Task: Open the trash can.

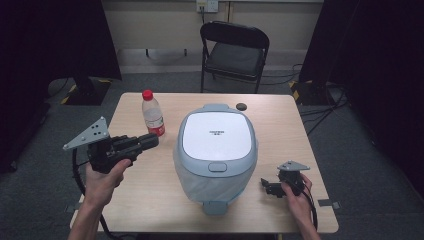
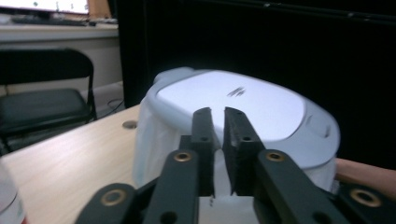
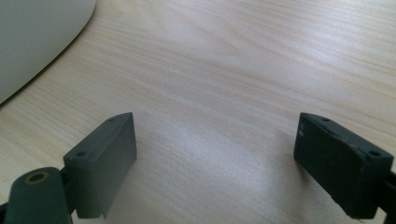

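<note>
1. Wooden table with a folding chair behind it.
2. Rice cooker sits mid-table, lid down.
3. Left gripper, jaws together on nothing, hangs just left of the cooker, pointing at it.
4. Right gripper, jaws apart, rests near the cooker's right side.
5. Water bottle stands behind the left gripper.
</note>
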Tool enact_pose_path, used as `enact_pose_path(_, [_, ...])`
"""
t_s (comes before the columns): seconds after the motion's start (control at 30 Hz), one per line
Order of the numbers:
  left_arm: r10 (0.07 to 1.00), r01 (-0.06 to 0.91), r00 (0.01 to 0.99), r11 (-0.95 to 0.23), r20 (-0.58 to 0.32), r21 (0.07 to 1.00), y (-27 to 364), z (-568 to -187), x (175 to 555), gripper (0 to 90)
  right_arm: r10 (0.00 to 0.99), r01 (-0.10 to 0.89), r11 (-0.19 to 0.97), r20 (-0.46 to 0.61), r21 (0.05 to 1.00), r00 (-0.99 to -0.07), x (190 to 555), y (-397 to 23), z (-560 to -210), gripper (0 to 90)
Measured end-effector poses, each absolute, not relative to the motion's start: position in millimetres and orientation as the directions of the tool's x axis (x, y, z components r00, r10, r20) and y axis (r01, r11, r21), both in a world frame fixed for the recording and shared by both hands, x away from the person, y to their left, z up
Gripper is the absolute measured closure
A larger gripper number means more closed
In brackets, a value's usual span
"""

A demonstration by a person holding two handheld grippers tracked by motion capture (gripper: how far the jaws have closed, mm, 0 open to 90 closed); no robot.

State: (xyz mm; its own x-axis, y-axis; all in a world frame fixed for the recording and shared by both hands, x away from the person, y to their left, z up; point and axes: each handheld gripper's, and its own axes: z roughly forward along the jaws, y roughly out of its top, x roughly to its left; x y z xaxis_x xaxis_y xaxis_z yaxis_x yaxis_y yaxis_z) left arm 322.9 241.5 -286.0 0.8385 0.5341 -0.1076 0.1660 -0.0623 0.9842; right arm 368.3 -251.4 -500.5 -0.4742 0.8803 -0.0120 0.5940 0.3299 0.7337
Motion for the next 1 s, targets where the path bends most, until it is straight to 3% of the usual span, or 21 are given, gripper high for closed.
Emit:
enact_pose_path(0.1, [0.480,0.157,0.869,-0.038,-0.120,0.987,233.4,-276.6,321.8,90.0,0.880,0.594,0.330,-0.012,0.734,-0.474,368.3,-251.4,-500.5,12.0])
enact_pose_path(0.23, [0.446,0.148,0.888,-0.059,-0.106,0.987,216.7,-271.1,320.4,90.0,0.880,0.594,0.330,-0.012,0.734,-0.474,368.3,-251.4,-500.5,12.0])
enact_pose_path(0.43, [0.393,0.199,0.906,-0.070,-0.157,0.977,195.5,-275.7,324.7,90.0,0.880,0.594,0.330,-0.012,0.734,-0.474,368.3,-251.4,-500.5,12.0])
enact_pose_path(0.47, [0.343,0.206,0.924,-0.079,-0.168,0.975,185.4,-278.3,324.4,90.0,0.881,0.594,0.330,-0.012,0.734,-0.474,368.3,-251.4,-500.5,12.0])
enact_pose_path(0.6, [0.295,0.234,0.935,-0.096,-0.197,0.968,169.3,-282.2,327.5,90.0,0.881,0.595,0.329,-0.011,0.733,-0.473,368.3,-251.3,-500.4,12.0])
enact_pose_path(1.0, [0.254,0.220,0.954,-0.227,-0.161,0.949,125.9,-294.0,324.6,89.6,0.881,0.595,0.329,-0.011,0.733,-0.473,368.2,-251.3,-500.4,12.0])
